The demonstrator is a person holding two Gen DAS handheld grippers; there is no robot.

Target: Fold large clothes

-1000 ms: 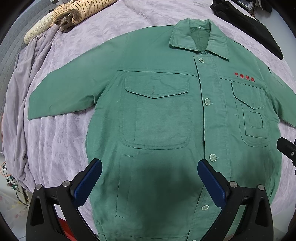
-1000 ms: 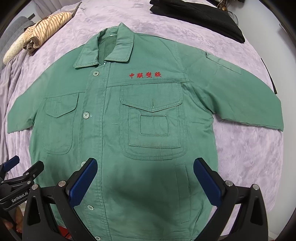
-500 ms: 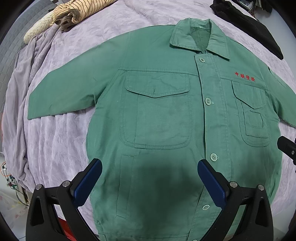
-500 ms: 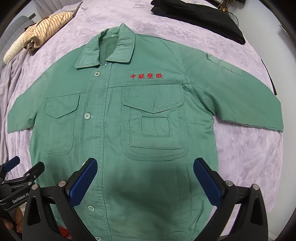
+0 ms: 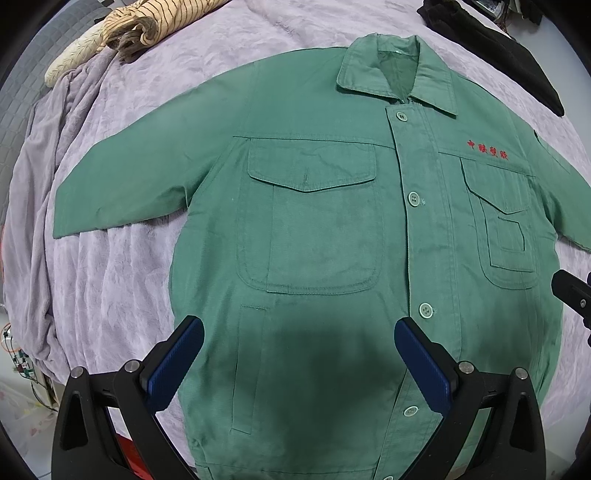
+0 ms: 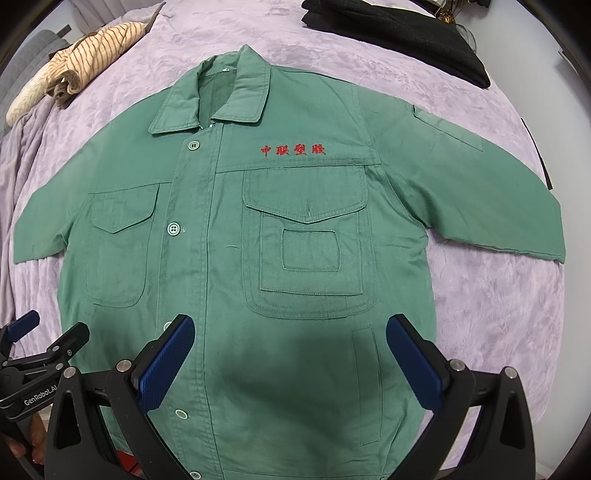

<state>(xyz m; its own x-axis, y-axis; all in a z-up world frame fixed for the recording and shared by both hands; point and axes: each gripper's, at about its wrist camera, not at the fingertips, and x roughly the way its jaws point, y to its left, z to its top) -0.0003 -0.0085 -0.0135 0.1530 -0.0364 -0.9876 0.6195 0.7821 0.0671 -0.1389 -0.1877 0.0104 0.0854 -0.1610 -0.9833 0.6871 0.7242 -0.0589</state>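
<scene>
Green jacket flat on bed, front up, buttoned, both sleeves spread out, collar at far end. Lilac bedspread beneath. Left gripper spread wide, holding nothing, above hem. Right gripper likewise wide, empty. Striped garment far left; black clothing far right.
</scene>
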